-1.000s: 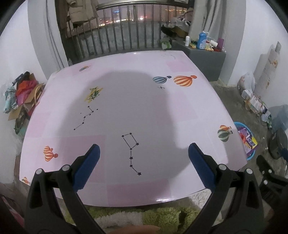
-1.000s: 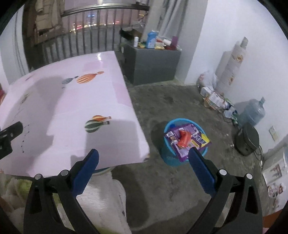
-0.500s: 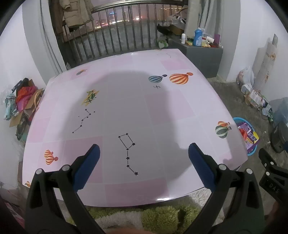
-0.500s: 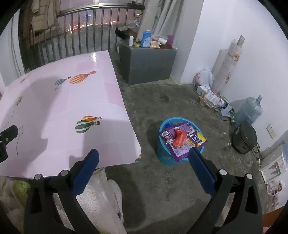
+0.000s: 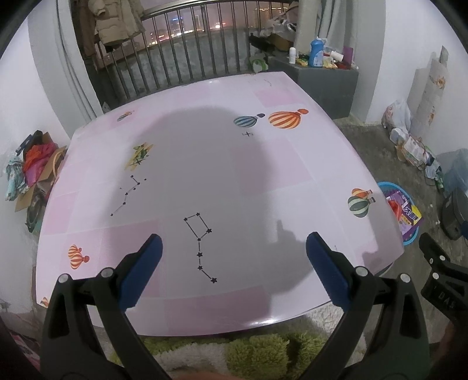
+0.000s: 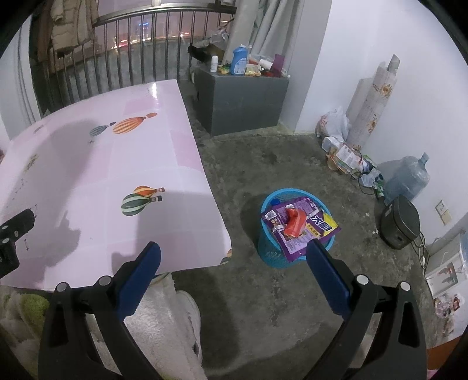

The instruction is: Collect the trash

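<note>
Left wrist view: left gripper (image 5: 234, 248) held wide open above near edge of pink table (image 5: 204, 163), blue pads far apart, nothing between them. Tabletop printed with hot-air balloons and star patterns, shaded across its middle. Beyond far edge, metal railing (image 5: 190, 52) with jacket (image 5: 117, 23) hung at left. Part of right gripper seen at right margin, off table's right side.

Right wrist view: right gripper (image 6: 232, 257) likewise spread wide and empty, held over concrete floor (image 6: 292, 163) just right of table's near right corner. Blue basket (image 6: 295, 248) on floor, right of table and apart from it, between the spread fingers in view but farther off. Basket heaped with trash: purple wrapper (image 6: 298, 233) across top, red packet (image 6: 294, 223) lying on it. Farther off, grey cabinet (image 6: 242, 102) crowded with bottles against far wall; water jug (image 6: 409, 178) and dark cooker (image 6: 399, 222) by right wall. White fluffy fabric (image 6: 158, 315) below near table edge.
</note>
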